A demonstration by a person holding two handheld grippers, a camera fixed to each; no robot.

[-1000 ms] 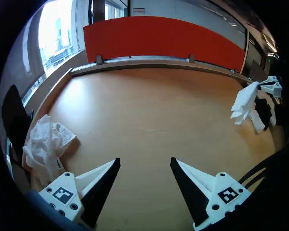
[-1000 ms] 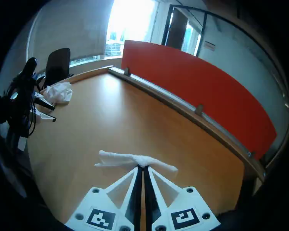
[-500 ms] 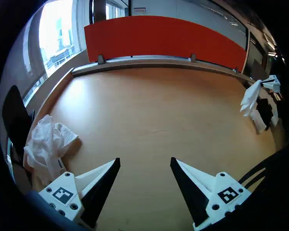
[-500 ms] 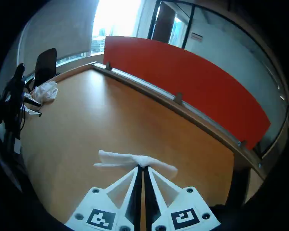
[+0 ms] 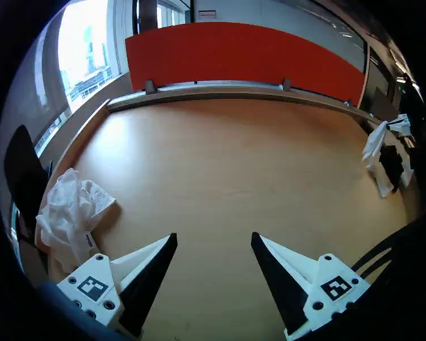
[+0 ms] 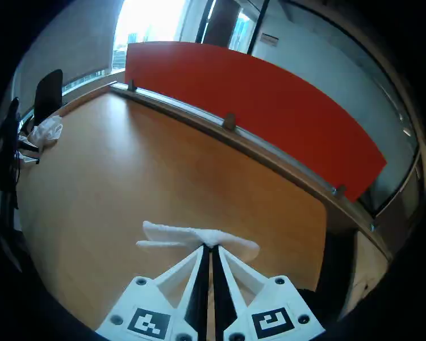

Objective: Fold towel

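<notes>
In the right gripper view my right gripper (image 6: 211, 248) is shut on a white towel (image 6: 196, 237), which bunches across the fingertips above the wooden table (image 6: 128, 170). In the left gripper view my left gripper (image 5: 214, 238) stands open over the table (image 5: 230, 165) with nothing between its fingers. Far off at the right of that view the right gripper (image 5: 397, 126) holds the same towel (image 5: 375, 143), which hangs down from it. A crumpled pile of white towels (image 5: 71, 213) lies at the table's left edge, also small and far in the right gripper view (image 6: 45, 132).
A red partition (image 5: 241, 54) runs along the table's far edge, with windows behind at the left. A dark office chair (image 5: 23, 176) stands beside the towel pile. A person's dark sleeve (image 5: 392, 162) shows at the far right.
The right gripper has carried its towel farther right, away from the left gripper; the towel looks smaller in the left gripper view. The right view has swung toward the table's right end. The left gripper stayed put.
</notes>
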